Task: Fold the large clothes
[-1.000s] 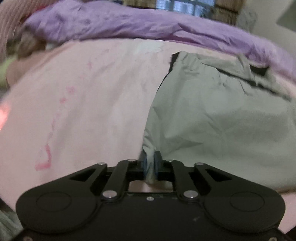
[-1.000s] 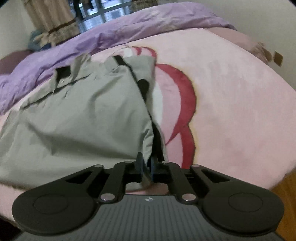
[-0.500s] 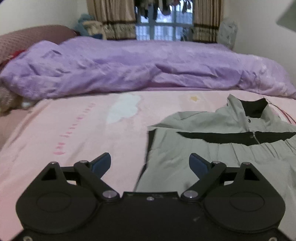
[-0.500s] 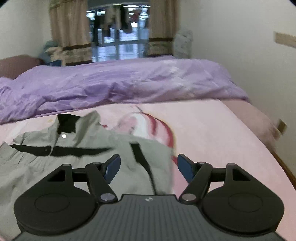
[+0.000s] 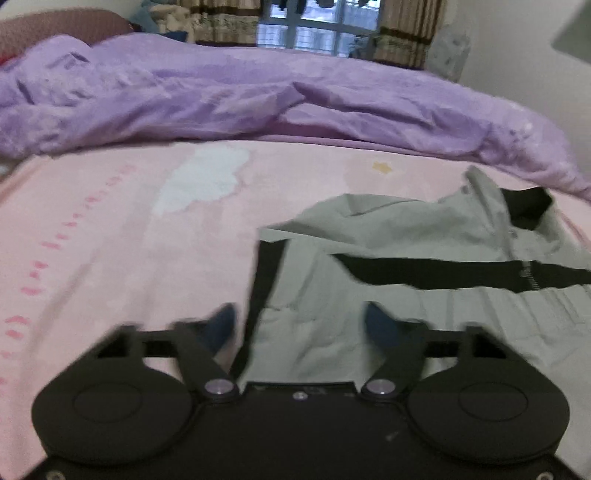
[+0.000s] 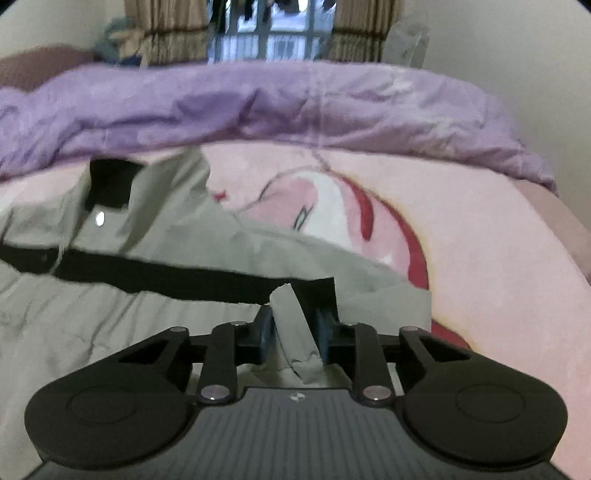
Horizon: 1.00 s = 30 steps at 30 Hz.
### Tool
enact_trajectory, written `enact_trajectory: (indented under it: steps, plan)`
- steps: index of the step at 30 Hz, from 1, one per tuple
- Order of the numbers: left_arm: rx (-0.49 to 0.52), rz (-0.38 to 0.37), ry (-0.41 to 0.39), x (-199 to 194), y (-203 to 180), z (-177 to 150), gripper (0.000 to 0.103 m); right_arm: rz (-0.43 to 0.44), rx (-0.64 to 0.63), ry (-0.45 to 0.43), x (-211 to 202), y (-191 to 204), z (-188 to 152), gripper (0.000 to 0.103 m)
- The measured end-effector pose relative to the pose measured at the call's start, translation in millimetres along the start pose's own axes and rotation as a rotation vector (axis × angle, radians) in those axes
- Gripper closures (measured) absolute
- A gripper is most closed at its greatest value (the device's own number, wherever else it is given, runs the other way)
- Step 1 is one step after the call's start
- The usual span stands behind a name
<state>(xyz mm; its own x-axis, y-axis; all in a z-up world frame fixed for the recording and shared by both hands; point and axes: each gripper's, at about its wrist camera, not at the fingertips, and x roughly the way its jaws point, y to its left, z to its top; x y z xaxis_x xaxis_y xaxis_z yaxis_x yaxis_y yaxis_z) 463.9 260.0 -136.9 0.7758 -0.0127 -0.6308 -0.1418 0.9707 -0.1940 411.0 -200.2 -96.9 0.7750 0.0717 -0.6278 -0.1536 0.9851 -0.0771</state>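
A grey-green jacket with black trim and a black collar lies on the pink bed sheet, its lower part folded up over the chest. My left gripper is open over the jacket's left folded edge and holds nothing. In the right wrist view the jacket fills the left half. My right gripper has its jaws closed on a raised fold of the jacket's right edge.
A rumpled purple duvet lies across the far side of the bed, also in the right wrist view. Curtains and a window stand behind it. A white wall runs along the right. The sheet bears a red and white print.
Both grippers let go of the jacket's hem after laying it over and opened. The left one stays open and has narrowed. The right one has closed again on a fold at the right edge.
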Motion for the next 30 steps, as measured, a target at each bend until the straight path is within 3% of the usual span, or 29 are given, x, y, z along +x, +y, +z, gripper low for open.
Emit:
enact_trajectory:
  steps: [1,2,4,8,10,12,17,18,19,20,21,23,26,30]
  plan:
    - [0.004,0.004,-0.024,-6.0,-3.6,-1.7,0.064,-0.009,0.023,-0.023,-5.3,-0.5,-0.9,0.08]
    - [0.041,0.04,-0.064,-12.1,-12.2,-1.2,0.073,-0.018,0.032,-0.049,-12.5,-1.0,-0.4,0.081]
    - [0.09,0.042,-0.137,-29.0,-26.6,2.3,0.08,-0.068,0.023,-0.135,-29.9,4.2,1.7,0.082]
    - [0.177,0.063,-0.292,-54.2,-53.9,4.8,0.081,-0.213,-0.032,-0.298,-58.9,20.0,1.5,0.084]
    - [0.168,0.054,-0.282,-44.9,-56.8,7.0,0.08,-0.275,-0.035,-0.306,-55.8,19.5,-1.3,0.084]
    - [0.134,0.041,-0.226,-22.6,-55.9,6.5,0.078,-0.281,-0.012,-0.261,-39.5,13.8,-4.7,0.084]
    - [0.158,0.118,-0.142,16.1,-60.8,-6.7,0.06,-0.301,-0.083,-0.104,10.7,17.8,-21.4,0.078]
    - [0.168,0.135,-0.14,14.4,-62.7,-4.5,0.054,-0.306,-0.091,-0.112,8.1,18.4,-20.1,0.069]
    - [0.178,0.155,-0.135,13.8,-63.4,-3.8,0.032,-0.298,-0.081,-0.119,5.1,15.6,-21.2,0.051]
    - [0.186,0.188,-0.133,14.1,-63.7,-3.2,0.014,-0.304,-0.053,-0.118,4.3,10.8,-20.4,0.04]
    - [0.185,0.218,-0.133,14.4,-63.2,-1.8,0.01,-0.337,-0.006,-0.119,2.8,4.7,-19.3,0.028]
    - [0.151,0.242,-0.131,5.3,-59.2,2.7,0.006,-0.322,0.093,-0.173,-14.6,-10.2,-18.9,0.029]
    - [0.117,0.199,-0.115,-16.1,-58.6,16.7,0.0,-0.371,0.141,-0.247,-47.9,-19.8,-15.1,0.032]
    - [0.13,0.18,-0.144,-45.6,-71.1,22.0,0.0,-0.269,0.214,-0.338,-87.5,-22.1,-16.4,0.036]
